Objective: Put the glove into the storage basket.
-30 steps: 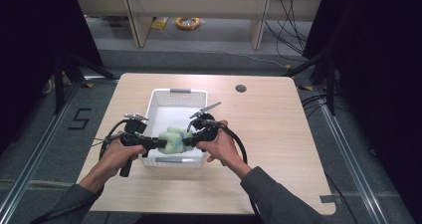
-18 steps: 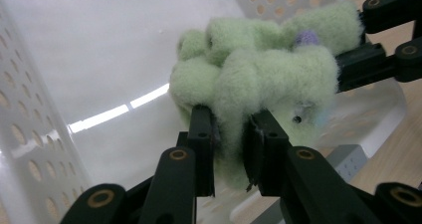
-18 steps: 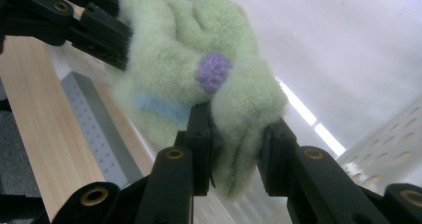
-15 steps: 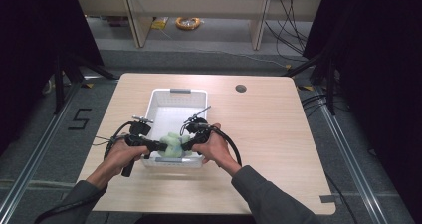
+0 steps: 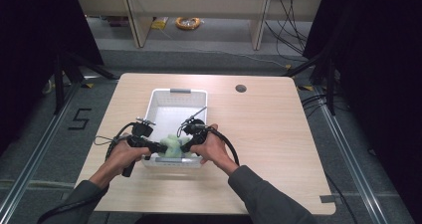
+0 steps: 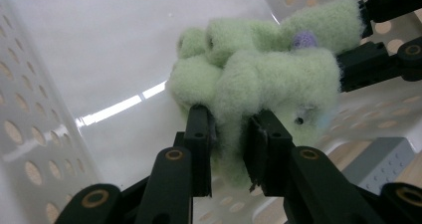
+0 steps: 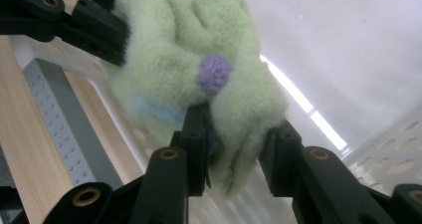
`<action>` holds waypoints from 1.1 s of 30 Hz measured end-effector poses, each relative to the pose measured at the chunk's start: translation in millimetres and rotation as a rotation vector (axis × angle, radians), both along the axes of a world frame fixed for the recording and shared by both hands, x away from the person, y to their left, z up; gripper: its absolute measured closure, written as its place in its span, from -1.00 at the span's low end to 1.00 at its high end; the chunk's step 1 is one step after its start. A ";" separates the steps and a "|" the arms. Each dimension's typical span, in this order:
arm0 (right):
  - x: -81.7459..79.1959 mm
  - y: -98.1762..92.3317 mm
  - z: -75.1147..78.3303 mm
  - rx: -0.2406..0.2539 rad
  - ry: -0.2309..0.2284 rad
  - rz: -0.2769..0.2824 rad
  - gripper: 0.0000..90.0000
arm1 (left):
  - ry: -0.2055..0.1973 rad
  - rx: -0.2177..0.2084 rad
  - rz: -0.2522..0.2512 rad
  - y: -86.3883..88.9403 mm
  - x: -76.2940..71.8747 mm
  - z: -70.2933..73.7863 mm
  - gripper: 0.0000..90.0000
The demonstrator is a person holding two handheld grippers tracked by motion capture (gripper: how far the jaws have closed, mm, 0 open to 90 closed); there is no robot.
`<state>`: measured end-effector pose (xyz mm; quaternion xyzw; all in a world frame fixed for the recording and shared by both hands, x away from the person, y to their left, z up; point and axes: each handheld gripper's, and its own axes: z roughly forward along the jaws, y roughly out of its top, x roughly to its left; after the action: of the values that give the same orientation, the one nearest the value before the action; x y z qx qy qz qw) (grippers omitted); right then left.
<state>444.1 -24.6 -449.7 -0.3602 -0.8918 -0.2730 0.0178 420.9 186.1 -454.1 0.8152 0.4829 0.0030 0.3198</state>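
White perforated basket [image 5: 174, 97] on wooden table [image 5: 278, 134], near its front edge; pale green fuzzy plush toy [image 5: 172, 145] with small purple dot [image 7: 214, 73], held inside the basket's near end, above its floor. Left gripper [image 6: 229, 134] — jaws closed partway onto a fold of the toy's fleece, fabric pinched between them. Right gripper [image 7: 238, 134] — jaws likewise clamped on the toy's opposite side, the two tools facing each other across the toy.

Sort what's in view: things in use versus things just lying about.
In use: green plush toy, pinched from both sides by left tongs and right tongs; white perforated basket.

Lying about: yellow cable coil on the floor; shelf legs; loose cables.
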 end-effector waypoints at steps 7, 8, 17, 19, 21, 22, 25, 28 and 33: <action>2.5 2.4 -1.9 -0.026 -0.008 0.014 0.42 | -0.004 0.035 0.008 1.0 2.5 -0.3 0.50; 2.8 2.4 -1.8 -0.032 -0.009 0.014 0.41 | -0.003 0.028 0.010 1.6 3.3 -0.4 0.46; 5.1 0.3 7.7 -0.047 -0.051 0.000 0.10 | -0.034 -0.006 0.063 10.9 10.9 9.5 0.25; 5.4 -1.9 12.7 -0.034 -0.044 -0.015 0.03 | -0.051 -0.013 0.058 10.3 10.9 11.0 0.18; 5.7 -4.8 17.4 -0.016 -0.058 -0.011 -0.01 | -0.076 -0.016 0.024 10.5 11.8 11.9 0.12; 4.3 -5.8 20.3 -0.016 -0.052 -0.020 -0.02 | -0.094 -0.017 0.000 11.5 13.2 12.2 0.11; 1.2 -9.6 27.3 -0.002 -0.072 -0.009 -0.03 | -0.096 -0.018 0.016 11.2 11.5 13.8 0.00; -2.1 -14.8 34.1 0.012 -0.091 -0.004 -0.04 | -0.072 -0.013 0.064 7.6 4.7 15.1 -0.06; -5.0 -23.3 38.7 0.039 -0.095 0.008 -0.06 | -0.092 -0.019 0.081 4.2 -1.9 18.9 -0.13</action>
<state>439.1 -47.8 -411.0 -0.3427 -0.8877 -0.3071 -0.0164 419.1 190.3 -435.2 0.7910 0.5002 0.0487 0.3490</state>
